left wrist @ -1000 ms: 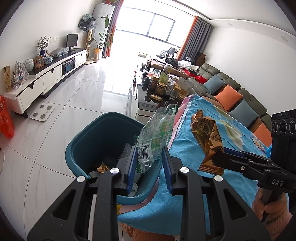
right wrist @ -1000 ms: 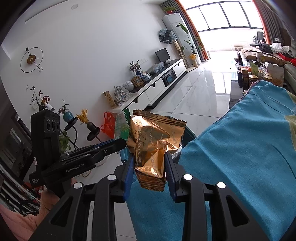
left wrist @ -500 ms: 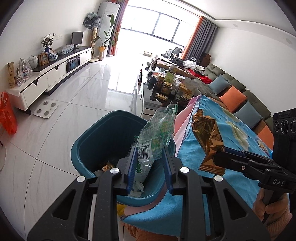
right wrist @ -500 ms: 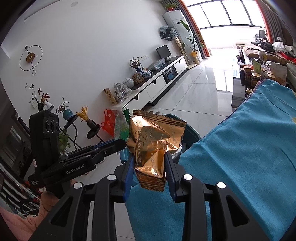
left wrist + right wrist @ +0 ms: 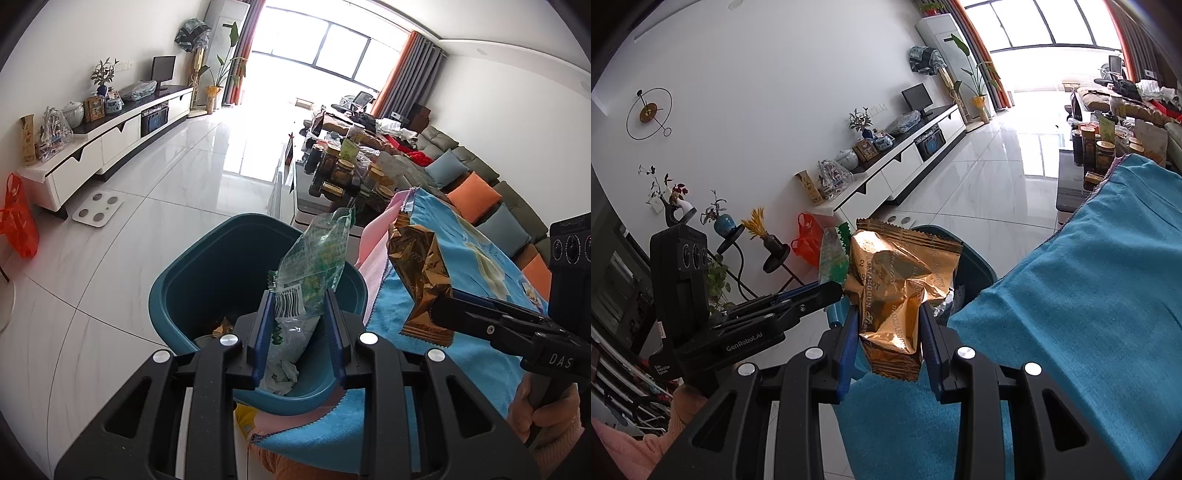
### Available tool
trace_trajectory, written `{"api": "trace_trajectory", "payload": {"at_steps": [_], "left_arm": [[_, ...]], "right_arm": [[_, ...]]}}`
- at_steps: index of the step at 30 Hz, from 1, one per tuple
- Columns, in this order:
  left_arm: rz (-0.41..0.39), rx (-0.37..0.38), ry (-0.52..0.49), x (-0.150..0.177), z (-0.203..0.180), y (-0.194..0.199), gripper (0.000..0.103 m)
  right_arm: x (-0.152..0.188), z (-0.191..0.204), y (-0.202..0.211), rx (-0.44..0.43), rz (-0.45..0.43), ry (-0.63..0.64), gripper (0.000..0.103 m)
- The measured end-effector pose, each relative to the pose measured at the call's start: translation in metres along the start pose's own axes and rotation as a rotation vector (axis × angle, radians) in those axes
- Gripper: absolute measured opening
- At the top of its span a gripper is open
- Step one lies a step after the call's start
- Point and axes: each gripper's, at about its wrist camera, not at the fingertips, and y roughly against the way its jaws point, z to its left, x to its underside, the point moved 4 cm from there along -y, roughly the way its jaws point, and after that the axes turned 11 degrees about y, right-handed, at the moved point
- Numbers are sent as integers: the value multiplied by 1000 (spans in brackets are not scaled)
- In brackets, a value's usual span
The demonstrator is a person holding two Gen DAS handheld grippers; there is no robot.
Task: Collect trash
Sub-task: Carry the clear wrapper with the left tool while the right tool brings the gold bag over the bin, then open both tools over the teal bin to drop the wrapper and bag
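My left gripper [image 5: 298, 299] is shut on a clear green-printed plastic wrapper [image 5: 314, 258], which hangs over the mouth of the teal trash bin [image 5: 173, 291]. Crumpled paper and other trash lie in the bin's bottom. My right gripper [image 5: 889, 314] is shut on a crinkled gold foil wrapper [image 5: 901, 288] above the edge of the blue cloth [image 5: 1089, 295], just right of the bin [image 5: 975, 269]. In the left wrist view the gold wrapper [image 5: 421, 273] and the right gripper [image 5: 441, 306] show at right. The left gripper [image 5: 834, 290] and green wrapper [image 5: 833, 258] appear in the right wrist view.
A blue cloth [image 5: 461, 280] over a pink one covers the surface beside the bin. Beyond it stands a low table with several jars [image 5: 343, 170], then a sofa with cushions [image 5: 476, 192]. A white TV cabinet [image 5: 110, 136], floor scale [image 5: 98, 209] and red bag [image 5: 18, 218] sit left.
The left gripper with its green wrapper has shifted further over the bin's opening. The right gripper with the gold wrapper has drifted slightly toward the bin. Both grips are unchanged.
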Motion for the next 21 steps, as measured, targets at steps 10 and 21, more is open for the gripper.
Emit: {"api": "trace_trajectory", "payload": {"at_steps": [10, 21], "left_arm": [[7, -27, 23, -1, 12, -10, 28], [34, -47, 40, 0, 18, -32, 29]], "right_arm": [[-6, -1, -17, -5, 28, -2, 31], [-10, -2, -40, 4, 75, -21, 32]]}}
